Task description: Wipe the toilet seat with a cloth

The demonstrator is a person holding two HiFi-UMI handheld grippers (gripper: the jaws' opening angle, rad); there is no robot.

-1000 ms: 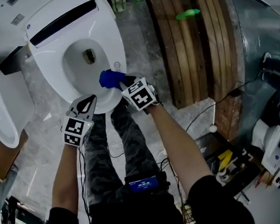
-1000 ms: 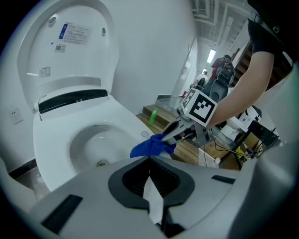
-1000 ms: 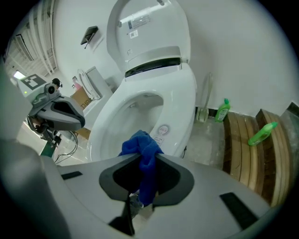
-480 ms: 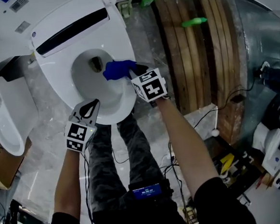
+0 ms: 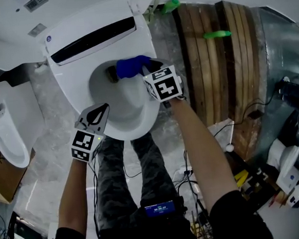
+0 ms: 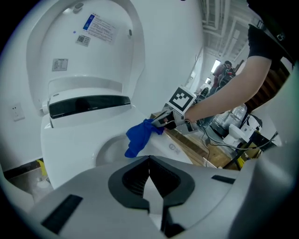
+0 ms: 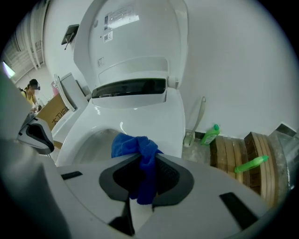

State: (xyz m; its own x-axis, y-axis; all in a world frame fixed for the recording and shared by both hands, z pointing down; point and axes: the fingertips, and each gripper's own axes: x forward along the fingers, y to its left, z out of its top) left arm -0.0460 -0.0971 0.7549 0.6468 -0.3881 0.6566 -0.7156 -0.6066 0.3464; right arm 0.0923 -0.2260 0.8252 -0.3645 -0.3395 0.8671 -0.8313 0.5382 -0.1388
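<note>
No wording can be read with certainty. Inside the raised lid (image 6: 114, 60) above the toilet seat (image 6: 70, 140) are three labels, all too small to read:
- a blue-and-white sticker (image 6: 100, 29) with fine print
- a barcode sticker (image 6: 83, 40) below it
- a grey label (image 6: 60, 64) lower left

A round logo (image 6: 174, 148) sits on the seat's right rim, also illegible. A cardboard box (image 7: 52, 119) left of the toilet seat bears dark Chinese characters, partly cut off. Black-and-white square markers cover the cube (image 5: 163, 84) on the right gripper (image 5: 150, 68) and the cube (image 5: 84, 143) on the left gripper (image 5: 103, 107). A small screen (image 5: 157, 209) in front of the seat shows pale digits, too small to read.
</note>
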